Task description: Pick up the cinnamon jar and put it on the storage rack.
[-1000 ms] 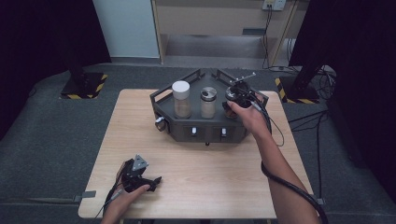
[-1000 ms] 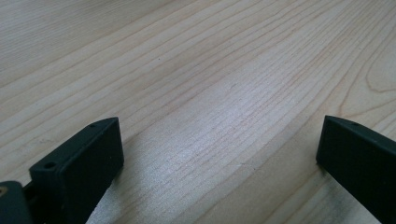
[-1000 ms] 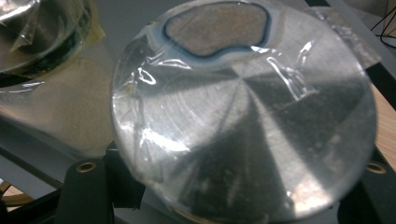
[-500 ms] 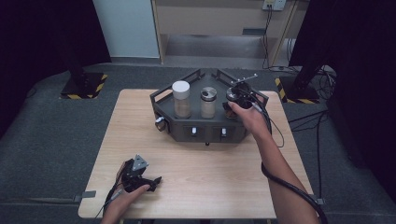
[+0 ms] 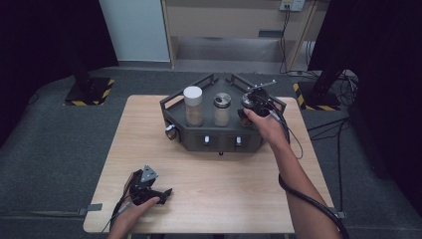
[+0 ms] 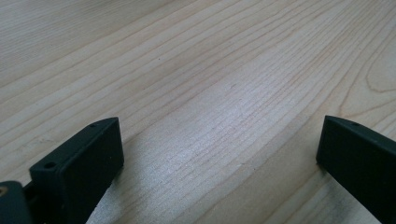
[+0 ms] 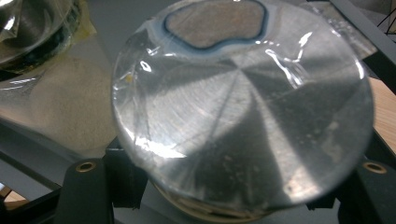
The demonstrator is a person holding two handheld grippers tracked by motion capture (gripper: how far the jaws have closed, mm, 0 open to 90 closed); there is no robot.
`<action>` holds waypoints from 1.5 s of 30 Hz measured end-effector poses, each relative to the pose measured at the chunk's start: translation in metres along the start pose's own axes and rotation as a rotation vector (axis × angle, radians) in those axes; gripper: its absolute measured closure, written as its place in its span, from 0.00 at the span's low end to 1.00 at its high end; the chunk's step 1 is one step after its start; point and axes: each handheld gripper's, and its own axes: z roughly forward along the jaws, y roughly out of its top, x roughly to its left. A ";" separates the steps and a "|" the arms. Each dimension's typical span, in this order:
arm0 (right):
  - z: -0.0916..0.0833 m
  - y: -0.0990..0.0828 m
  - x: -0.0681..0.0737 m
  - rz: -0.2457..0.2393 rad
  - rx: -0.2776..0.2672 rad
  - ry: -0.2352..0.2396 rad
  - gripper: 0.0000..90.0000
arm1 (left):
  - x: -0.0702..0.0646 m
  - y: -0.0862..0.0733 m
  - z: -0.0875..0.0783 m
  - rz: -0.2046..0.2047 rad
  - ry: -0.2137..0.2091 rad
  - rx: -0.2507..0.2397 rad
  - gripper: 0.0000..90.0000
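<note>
A dark tray [image 5: 219,144] stands at the table's far middle and holds three jars of pale powder. One jar has a white lid [image 5: 193,105], the middle jar [image 5: 222,109] a metal lid. My right gripper [image 5: 252,106] reaches down over the third jar at the tray's right end. In the right gripper view its jaws clamp that jar [image 7: 243,107] just under its film-covered metal lid, one on each side; the right gripper [image 7: 229,189] is shut on it. My left gripper [image 5: 149,186] rests near the table's front left edge. It [image 6: 219,154] is open over bare wood.
The wooden table [image 5: 239,184] has free room between the tray and my left hand. In the right gripper view a neighbouring jar [image 7: 32,28] sits close at the upper left. A cable [image 5: 298,194] trails along the right forearm. Dark floor surrounds the table.
</note>
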 end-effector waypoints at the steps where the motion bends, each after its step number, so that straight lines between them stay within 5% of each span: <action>1: 0.000 0.000 0.000 -0.001 0.000 0.000 0.35 | 0.000 0.000 0.000 0.000 0.000 0.000 0.00; 16: 0.000 -0.005 -0.004 0.001 -0.002 0.014 0.25 | 0.000 0.000 0.000 0.000 0.001 0.000 0.00; 28: -0.007 -0.013 0.000 -0.014 -0.052 -0.001 0.12 | 0.000 0.000 0.000 0.000 0.002 0.000 0.00; 45: -0.025 -0.029 -0.007 -0.019 -0.109 0.014 0.08 | -0.001 0.000 0.000 -0.001 0.002 -0.001 0.00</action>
